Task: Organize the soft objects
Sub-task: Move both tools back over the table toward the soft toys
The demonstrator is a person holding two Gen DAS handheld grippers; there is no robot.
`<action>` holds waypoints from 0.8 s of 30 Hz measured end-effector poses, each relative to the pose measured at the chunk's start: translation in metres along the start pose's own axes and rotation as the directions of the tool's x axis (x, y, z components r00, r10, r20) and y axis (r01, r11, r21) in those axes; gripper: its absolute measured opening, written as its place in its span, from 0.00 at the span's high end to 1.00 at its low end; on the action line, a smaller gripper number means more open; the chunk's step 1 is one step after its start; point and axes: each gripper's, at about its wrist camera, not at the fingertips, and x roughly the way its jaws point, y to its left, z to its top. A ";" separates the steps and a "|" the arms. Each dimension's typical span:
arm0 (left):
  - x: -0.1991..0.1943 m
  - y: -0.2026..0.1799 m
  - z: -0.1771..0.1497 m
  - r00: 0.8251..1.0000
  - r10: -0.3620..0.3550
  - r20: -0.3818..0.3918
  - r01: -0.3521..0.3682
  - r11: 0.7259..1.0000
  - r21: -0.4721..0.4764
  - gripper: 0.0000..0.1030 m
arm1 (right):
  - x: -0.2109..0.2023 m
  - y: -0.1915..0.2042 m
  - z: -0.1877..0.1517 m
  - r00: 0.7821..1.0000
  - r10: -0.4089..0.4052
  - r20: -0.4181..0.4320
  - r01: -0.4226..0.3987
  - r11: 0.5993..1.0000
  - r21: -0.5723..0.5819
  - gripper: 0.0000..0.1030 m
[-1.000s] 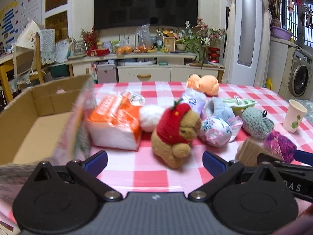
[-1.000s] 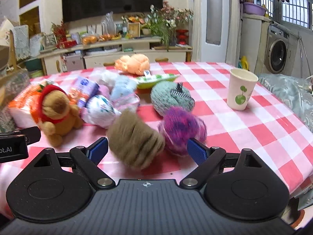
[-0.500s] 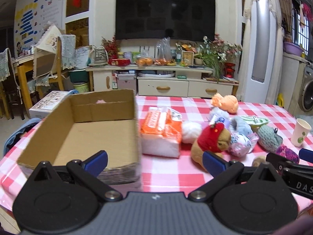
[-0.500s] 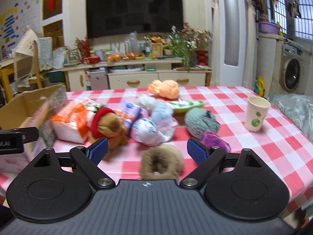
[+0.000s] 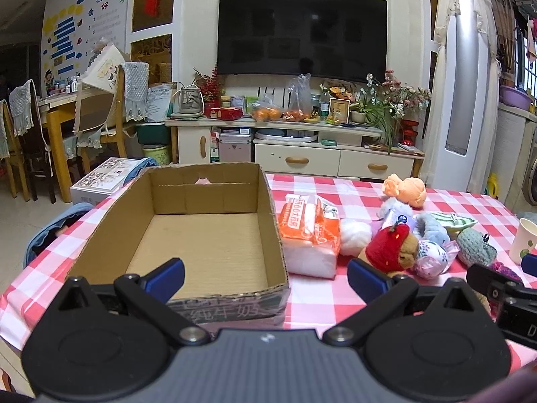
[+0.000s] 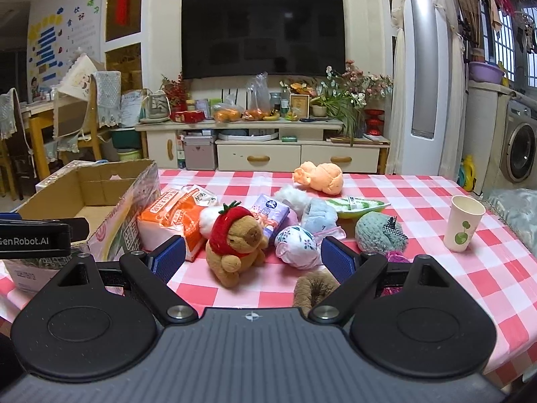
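Note:
An empty cardboard box (image 5: pixel 204 245) (image 6: pixel 84 194) lies on the left of the checked table. To its right sit an orange tissue pack (image 5: pixel 308 231) (image 6: pixel 171 215), a brown plush with a red strawberry hood (image 5: pixel 391 248) (image 6: pixel 235 238), a white fluffy ball (image 5: pixel 355 235), a floral pouch (image 6: pixel 297 245), a blue plush (image 6: pixel 319 213), a grey-green knit ball (image 6: pixel 379 231), an orange plush (image 6: pixel 320 176) and a brown fuzzy ring (image 6: pixel 313 288). My left gripper (image 5: pixel 265 277) hangs open above the box's near wall. My right gripper (image 6: pixel 251 257) hovers open, raised above the strawberry plush.
A paper cup (image 6: pixel 463 223) stands at the table's right side. A green leaf-shaped item (image 6: pixel 359 205) lies behind the blue plush. Beyond the table are a TV cabinet (image 5: pixel 298 154), chairs (image 5: pixel 100 117) on the left and a washing machine (image 6: pixel 518 149) on the right.
Both grippers have pulled back and risen from the table. The left one swung left, bringing the whole box into view. The brown ring, close between the right fingers before, now lies lower and nearer.

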 end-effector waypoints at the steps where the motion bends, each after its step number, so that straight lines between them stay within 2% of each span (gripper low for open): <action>1: 0.000 -0.002 -0.001 1.000 -0.001 0.002 0.001 1.000 0.002 0.01 | 0.002 -0.001 0.001 1.000 -0.001 0.001 0.001 1.000 -0.002 0.00; 11: 0.003 -0.016 -0.005 0.998 -0.057 -0.008 0.057 0.998 0.017 0.01 | -0.006 -0.008 -0.010 0.999 -0.039 0.000 0.039 0.999 0.037 0.00; 19: 0.009 -0.046 -0.014 0.990 -0.134 -0.034 0.136 0.988 0.067 0.01 | -0.014 -0.034 -0.023 0.990 -0.138 -0.018 0.139 0.987 0.078 0.00; 24: 0.016 -0.070 -0.022 0.978 -0.199 -0.070 0.205 0.974 0.098 0.01 | -0.017 -0.062 -0.027 0.979 -0.202 -0.025 0.203 0.971 0.124 0.00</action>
